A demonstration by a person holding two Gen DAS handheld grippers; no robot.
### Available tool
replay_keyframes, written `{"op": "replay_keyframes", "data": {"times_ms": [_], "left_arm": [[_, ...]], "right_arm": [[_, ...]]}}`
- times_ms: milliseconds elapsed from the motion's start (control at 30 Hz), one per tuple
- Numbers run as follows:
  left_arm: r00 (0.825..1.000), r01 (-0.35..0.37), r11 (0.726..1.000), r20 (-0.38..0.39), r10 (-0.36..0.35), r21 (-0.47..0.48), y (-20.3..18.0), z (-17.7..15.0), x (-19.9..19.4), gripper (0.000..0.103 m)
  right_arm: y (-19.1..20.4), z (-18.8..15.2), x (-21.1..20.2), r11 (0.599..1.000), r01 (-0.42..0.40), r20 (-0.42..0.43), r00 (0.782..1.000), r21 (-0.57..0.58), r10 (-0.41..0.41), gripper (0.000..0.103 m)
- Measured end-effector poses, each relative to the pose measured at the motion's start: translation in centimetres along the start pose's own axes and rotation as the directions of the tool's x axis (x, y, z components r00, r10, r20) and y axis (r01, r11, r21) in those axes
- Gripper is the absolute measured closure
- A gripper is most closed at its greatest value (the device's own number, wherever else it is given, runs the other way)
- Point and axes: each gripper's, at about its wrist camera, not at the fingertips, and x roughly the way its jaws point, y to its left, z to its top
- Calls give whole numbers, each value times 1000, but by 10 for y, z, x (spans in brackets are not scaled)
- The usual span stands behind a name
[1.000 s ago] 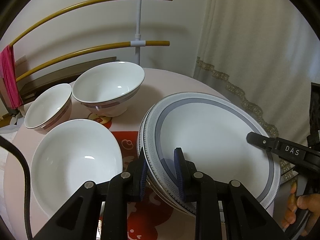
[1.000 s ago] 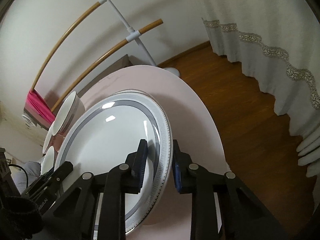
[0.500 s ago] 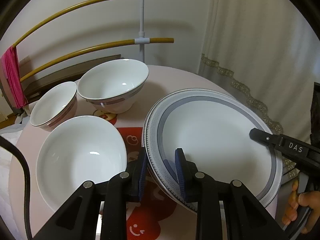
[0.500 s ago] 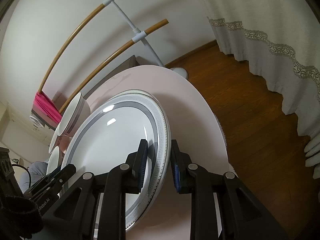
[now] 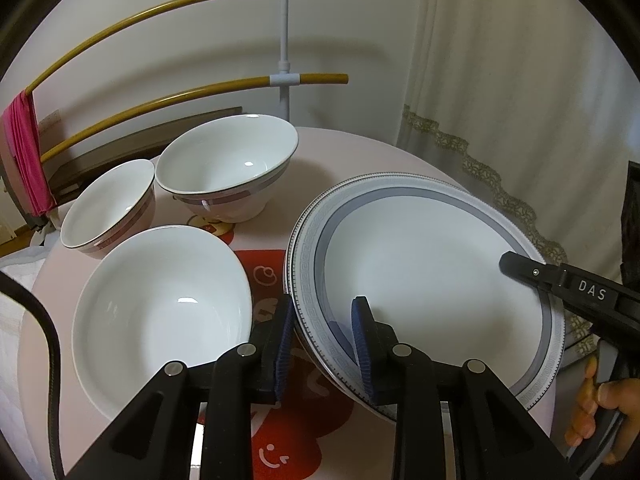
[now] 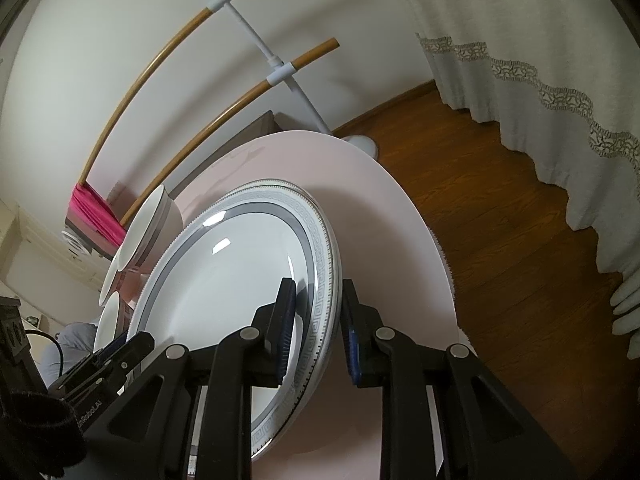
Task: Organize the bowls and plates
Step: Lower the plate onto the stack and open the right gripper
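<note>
1. The left tool point(image 5: 322, 334) clamps the top plate point(image 5: 432, 276) rim at about 7 o'clock – the right tool point(image 6: 318, 322) clamps the opposite rim, so its weight is shared
2. The plate sits on a second plate on the table point(image 6: 360, 184), likely being stacked
3. A white bowl point(image 5: 160, 304) crowds the left tool at 9 o'clock; open table lies towards 12 – the edge is near at 3 o'clock
</note>
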Motion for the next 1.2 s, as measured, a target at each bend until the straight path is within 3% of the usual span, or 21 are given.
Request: {"op": "replay_keyframes", "data": {"times_ms": [833,933,1200], "left_arm": [[998,58,998,35,-57,-19,4,-4,-17,64],[997,56,998,49,-54,-30,6,-6,-23,58],[994,76,996,84,-73,-37,10,-9,-44,54]], "right_arm": [[21,-3,3,996,84,1,996,-37,-84,79],[25,-3,3,994,102,-5,995,-31,-102,76],[36,-10,-5,979,198,6,980,-49,-198,69]]}}
